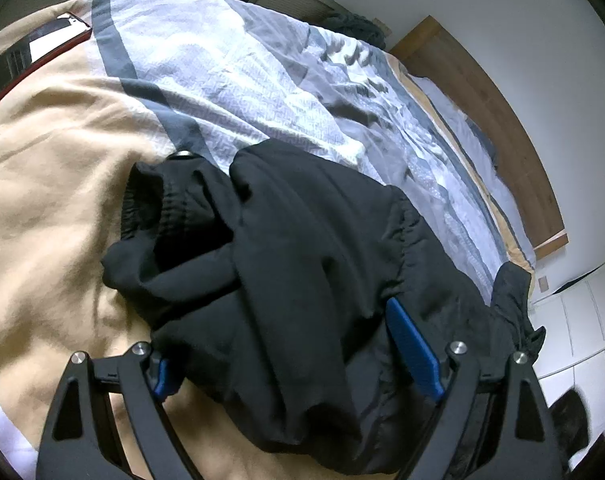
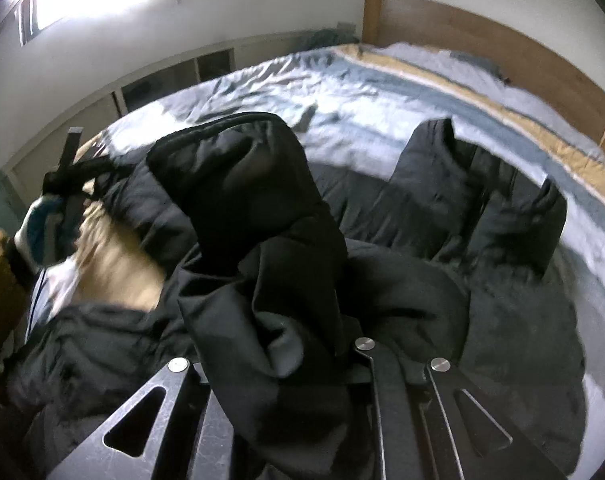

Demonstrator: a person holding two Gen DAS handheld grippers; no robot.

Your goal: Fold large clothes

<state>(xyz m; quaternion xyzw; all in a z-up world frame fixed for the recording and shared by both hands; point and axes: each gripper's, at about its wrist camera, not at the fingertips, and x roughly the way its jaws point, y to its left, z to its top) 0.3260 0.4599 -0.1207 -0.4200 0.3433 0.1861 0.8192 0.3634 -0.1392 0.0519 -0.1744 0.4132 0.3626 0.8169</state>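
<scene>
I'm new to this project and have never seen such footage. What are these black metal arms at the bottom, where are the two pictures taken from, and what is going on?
No robot here: a person holds a two-finger gripper in each hand, each with a fisheye camera looking along its fingers. The left camera shows the left gripper, its blue pads spread wide around a black jacket lying on a bed. The right camera shows the right gripper with a bunch of that jacket gathered between its fingers, apparently pinched. A wooden headboard stands behind.

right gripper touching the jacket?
Touching. Right wrist view: jacket fabric is bunched between the right gripper's fingers and drapes over them.
</scene>
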